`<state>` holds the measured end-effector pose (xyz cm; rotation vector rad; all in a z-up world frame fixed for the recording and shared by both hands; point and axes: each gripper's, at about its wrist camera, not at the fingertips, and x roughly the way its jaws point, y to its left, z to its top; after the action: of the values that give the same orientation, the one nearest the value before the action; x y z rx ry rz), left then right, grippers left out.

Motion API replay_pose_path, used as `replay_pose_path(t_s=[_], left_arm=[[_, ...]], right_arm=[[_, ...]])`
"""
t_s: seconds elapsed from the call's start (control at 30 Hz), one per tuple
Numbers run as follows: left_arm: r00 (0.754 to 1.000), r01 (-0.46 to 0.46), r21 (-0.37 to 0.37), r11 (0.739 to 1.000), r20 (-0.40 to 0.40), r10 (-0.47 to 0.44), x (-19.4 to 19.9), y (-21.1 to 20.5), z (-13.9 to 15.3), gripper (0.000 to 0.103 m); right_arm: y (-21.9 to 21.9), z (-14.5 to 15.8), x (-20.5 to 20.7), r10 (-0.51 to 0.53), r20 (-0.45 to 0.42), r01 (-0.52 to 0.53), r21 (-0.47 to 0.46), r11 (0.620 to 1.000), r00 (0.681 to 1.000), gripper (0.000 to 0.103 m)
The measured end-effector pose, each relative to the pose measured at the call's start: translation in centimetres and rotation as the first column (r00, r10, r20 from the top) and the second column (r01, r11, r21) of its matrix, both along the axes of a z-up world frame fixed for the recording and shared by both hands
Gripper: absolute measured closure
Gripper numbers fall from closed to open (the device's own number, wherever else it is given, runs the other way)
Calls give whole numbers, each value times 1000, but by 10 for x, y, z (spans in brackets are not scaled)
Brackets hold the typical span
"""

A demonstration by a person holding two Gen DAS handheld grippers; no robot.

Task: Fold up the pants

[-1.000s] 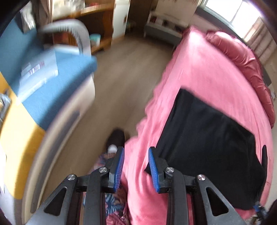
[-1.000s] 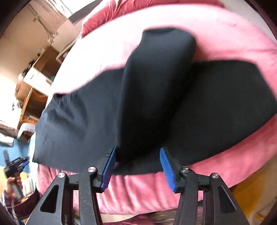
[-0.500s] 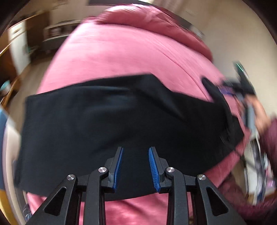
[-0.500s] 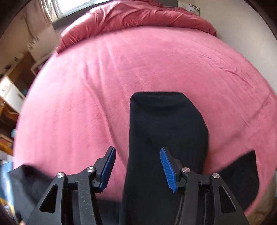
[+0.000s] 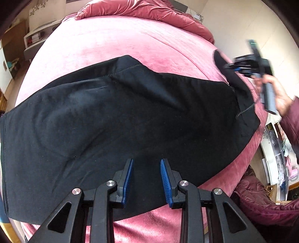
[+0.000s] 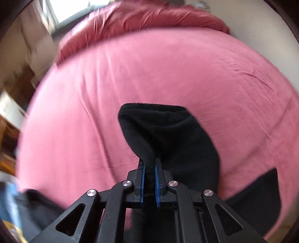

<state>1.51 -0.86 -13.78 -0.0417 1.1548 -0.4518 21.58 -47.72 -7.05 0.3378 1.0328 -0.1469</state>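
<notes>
The right gripper has its two blue pads pinched together on a ridge of black cloth, a raised fold of the pants that stands up between them and spreads away forward into a rounded, hemmed end lying on the pink bedspread. In the left wrist view that same gripper shows blurred at the far right edge of the bed, gripped by a hand coming out of a dark red quilted sleeve, with a strip of the black cloth lifted up to its tip. The left gripper hangs over the near edge of the garment with its jaws partly apart; the gap between the blue pads shows only the cloth lying below, and nothing is pinched between them, though whether the tips touch the fabric cannot be told. The pants lie spread across the near part of the bed as one broad black sheet, a stitched seam and a soft peak at the far edge, the left side reaching down over the bed's edge. Past them the bedspread runs bare up to a crumpled, darker pink quilt bunched along the head of the bed
</notes>
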Motion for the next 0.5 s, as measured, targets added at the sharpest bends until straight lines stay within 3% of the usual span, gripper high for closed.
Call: replay_pose_path(t_s=[0.13, 0.23, 0.33, 0.4, 0.5], left_arm=[[1000, 12, -6, 1000, -2, -12, 3, -4, 0, 73], [1000, 28, -9, 1000, 0, -28, 0, -9, 3, 73], [999, 48, -2, 999, 0, -48, -4, -16, 6, 73], [998, 58, 3, 998, -2, -58, -4, -19, 8, 73], [997, 72, 17, 997, -12, -72, -1, -29, 7, 73]], right_arm=[[-58, 43, -77, -158, 181, 110, 249, 962, 971, 94], [-98, 53, -137, -278, 241, 178, 369, 912, 930, 94], [-132, 37, -186, -386, 222, 270, 419, 867, 895, 94], [-156, 8, -212, -465, 173, 343, 469, 814, 868, 95], [-181, -31, -236, -529, 87, 428, 483, 764, 844, 95]])
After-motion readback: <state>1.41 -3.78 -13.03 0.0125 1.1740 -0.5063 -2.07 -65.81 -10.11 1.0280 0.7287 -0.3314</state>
